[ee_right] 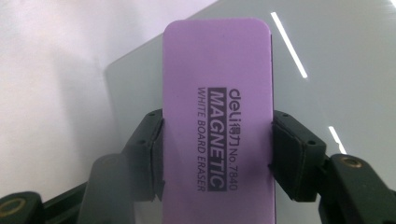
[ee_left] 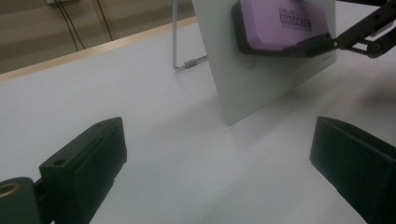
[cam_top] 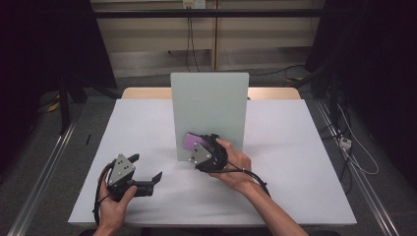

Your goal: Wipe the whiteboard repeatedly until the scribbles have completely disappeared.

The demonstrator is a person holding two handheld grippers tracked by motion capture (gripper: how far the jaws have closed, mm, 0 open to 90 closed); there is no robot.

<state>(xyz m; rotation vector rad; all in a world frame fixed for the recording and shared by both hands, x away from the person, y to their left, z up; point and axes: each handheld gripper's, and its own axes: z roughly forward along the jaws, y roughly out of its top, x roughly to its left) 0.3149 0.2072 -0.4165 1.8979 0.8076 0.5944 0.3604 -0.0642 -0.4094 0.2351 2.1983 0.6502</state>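
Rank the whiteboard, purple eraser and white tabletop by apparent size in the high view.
1. White tabletop, largest.
2. Whiteboard, standing upright on it.
3. Purple eraser, smallest; it is partly hidden behind the right hand-held gripper clamped on it, so its full size is unsure, but still well below the board.

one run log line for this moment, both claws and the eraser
right claw: shut on purple eraser, pressed to upright whiteboard | left claw: open, empty, low over table | faint mark below eraser
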